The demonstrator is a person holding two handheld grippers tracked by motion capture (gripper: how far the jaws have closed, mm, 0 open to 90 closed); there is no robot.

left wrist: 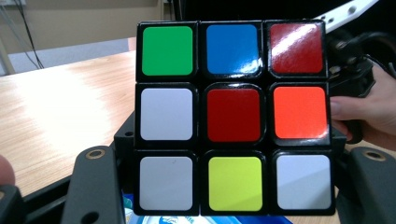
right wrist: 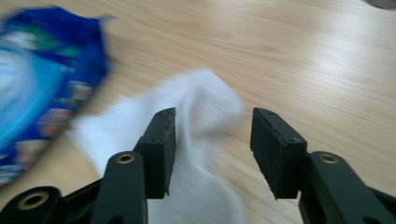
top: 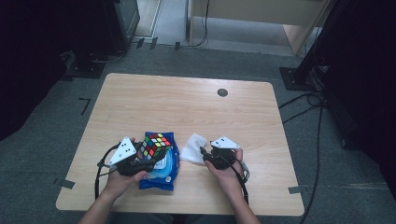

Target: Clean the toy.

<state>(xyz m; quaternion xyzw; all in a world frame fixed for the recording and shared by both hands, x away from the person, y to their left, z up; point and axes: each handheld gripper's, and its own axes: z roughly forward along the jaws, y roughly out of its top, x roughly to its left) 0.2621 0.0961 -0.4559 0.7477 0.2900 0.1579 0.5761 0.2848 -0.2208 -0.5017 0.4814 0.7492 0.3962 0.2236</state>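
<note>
Left gripper [top: 140,161] pinches the cube [top: 155,145] at lower left; right gripper [right wrist: 212,154], jaws spread, should straddle the white wipe [right wrist: 196,140] squarely before closing.

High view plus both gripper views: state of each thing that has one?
Scrambled multicolour puzzle cube: held in the left gripper, above the packet.
Blue plastic packet: flat on the table, under the cube.
White tissue: crumpled, lying on the wooden table, not gripped.
Right gripper: open, jaws astride the tissue.
</note>
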